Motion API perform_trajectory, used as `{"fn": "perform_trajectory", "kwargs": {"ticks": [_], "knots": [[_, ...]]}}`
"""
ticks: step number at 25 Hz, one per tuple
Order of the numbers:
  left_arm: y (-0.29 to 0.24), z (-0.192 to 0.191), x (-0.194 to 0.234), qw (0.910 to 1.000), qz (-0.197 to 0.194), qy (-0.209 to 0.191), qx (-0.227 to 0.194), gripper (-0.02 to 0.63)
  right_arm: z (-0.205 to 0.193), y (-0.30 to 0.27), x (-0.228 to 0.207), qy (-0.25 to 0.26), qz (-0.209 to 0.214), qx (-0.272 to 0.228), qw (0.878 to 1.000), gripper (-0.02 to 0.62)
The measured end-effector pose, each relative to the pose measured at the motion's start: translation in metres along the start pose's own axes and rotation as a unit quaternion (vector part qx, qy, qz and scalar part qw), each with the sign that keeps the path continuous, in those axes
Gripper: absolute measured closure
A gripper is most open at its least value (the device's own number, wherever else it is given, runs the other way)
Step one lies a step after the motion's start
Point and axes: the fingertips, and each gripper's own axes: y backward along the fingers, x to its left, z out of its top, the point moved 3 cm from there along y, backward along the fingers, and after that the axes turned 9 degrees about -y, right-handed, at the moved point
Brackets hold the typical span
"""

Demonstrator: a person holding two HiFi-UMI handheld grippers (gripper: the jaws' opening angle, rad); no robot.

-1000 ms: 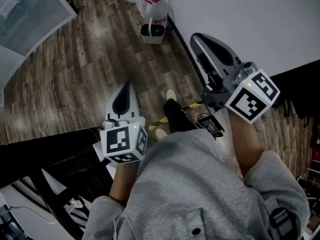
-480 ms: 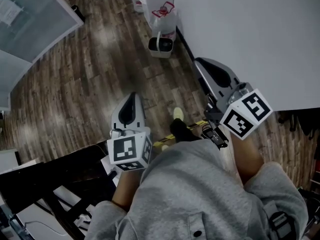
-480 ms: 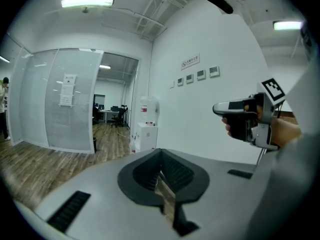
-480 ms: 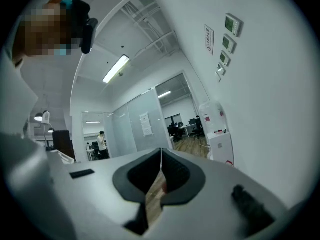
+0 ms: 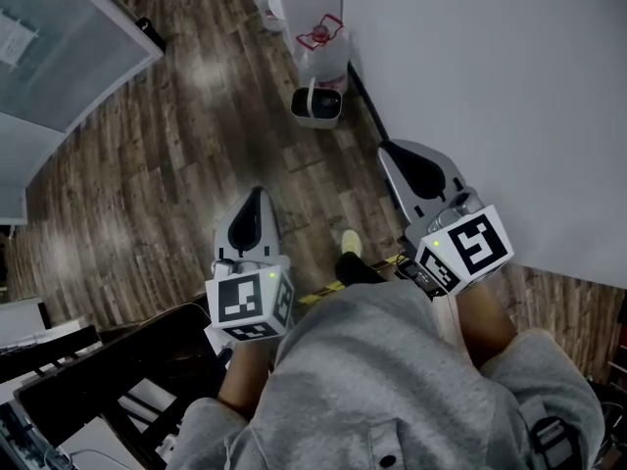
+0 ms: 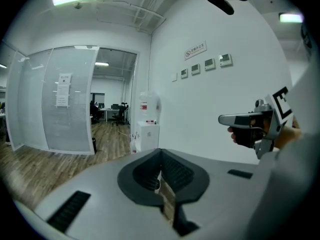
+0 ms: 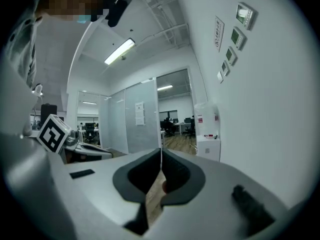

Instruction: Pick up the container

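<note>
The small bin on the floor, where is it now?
In the head view the small bin stands top centre on the wooden floor, at the foot of the white wall, beside a plastic bag.

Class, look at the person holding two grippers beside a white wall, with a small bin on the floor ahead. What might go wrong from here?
1. The right gripper is held close to the wall and might scrape it.
2. Both it and the left gripper have their fingers shut. Unless they open first, they would likely knock the small bin over instead of grasping it.
</note>
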Motion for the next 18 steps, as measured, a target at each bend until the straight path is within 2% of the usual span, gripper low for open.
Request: {"fn": "perform_trajectory", "kwargs": {"ticks": [7,14,18], "knots": [[-0.051,0.017,-0.008,0.9999,0.011,-0.009,0.002,0.594,0.004,-0.026,-0.053,-0.022,0.007,-0.009,1.0,0.57],[-0.082,0.033,-0.021,0.9998,0.005,-0.018,-0.002,0.592,0.012,-0.039,-0.088,-0.04,0.008,-0.017,0.999,0.569],[-0.087,0.036,-0.023,0.9998,0.004,-0.018,-0.002,0.594,0.011,-0.042,-0.094,-0.049,0.009,-0.017,0.999,0.569]]}}
